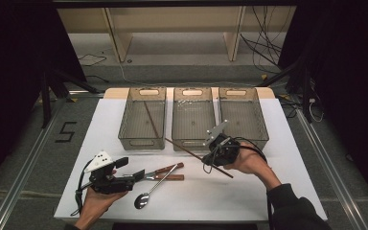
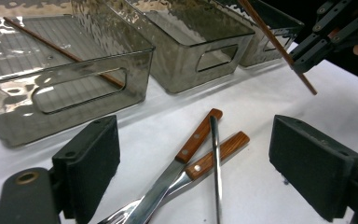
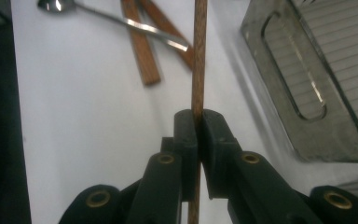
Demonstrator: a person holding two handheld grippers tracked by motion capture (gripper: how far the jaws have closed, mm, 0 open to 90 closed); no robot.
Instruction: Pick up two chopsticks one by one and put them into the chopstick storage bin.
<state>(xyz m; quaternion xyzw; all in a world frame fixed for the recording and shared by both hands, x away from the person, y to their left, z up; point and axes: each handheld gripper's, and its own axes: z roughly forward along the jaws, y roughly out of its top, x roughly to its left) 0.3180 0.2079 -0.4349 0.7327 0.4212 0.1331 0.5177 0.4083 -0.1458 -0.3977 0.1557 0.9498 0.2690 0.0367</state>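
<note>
My right gripper [image 1: 210, 158] [image 3: 198, 122] is shut on a thin brown wooden chopstick [image 1: 184, 148] [image 3: 198, 56], held slanted above the table in front of the middle bin [image 1: 193, 143]. The left gripper view has that chopstick [image 2: 270, 37] at upper right. My left gripper [image 1: 130, 168] [image 2: 200, 144] rests open low at front left. Ahead of its jaws lie two wooden-handled utensils [image 1: 171, 172] [image 2: 198, 135] and a metal spoon [image 1: 146, 195] with its handle [image 2: 214, 154] crossing them. A second chopstick [image 1: 151, 119] [image 2: 51, 46] lies in the left bin [image 1: 142, 140].
Three smoked clear bins stand in a row at the back of the white table [image 1: 249, 201]; the right bin [image 1: 243, 91] holds nothing I can see. A wooden shelf frame and cables are on the floor beyond the table.
</note>
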